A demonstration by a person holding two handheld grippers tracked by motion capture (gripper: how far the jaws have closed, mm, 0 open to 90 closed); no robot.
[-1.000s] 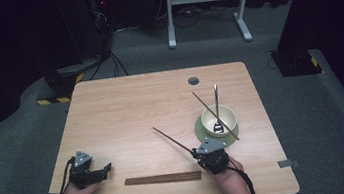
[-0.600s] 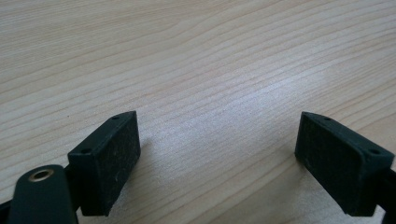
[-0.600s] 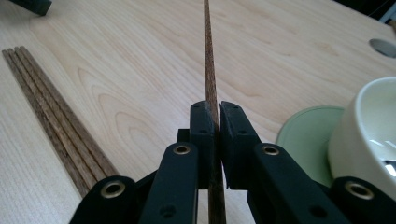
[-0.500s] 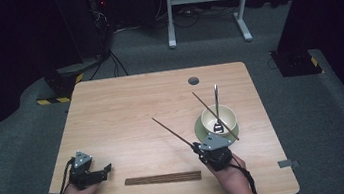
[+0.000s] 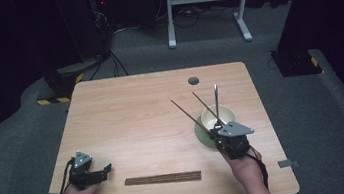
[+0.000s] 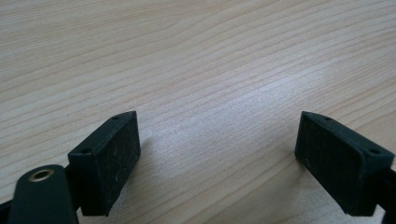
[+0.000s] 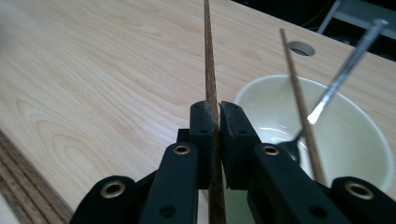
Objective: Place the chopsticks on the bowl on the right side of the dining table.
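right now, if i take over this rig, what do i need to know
Right tongs: shut on one chopstick, held raised and slanting up beside the bowl.
Left tongs: open, nothing between them, resting low over bare table.
Bowl: already holds one chopstick in bowl and a spoon, both leaning on its rim.
Remaining chopsticks lie flat in a row near the table's front edge.
Done: one stick in the bowl, another picked up.
Left, as it looks: drop the held stick into the bowl, then fetch the rest.
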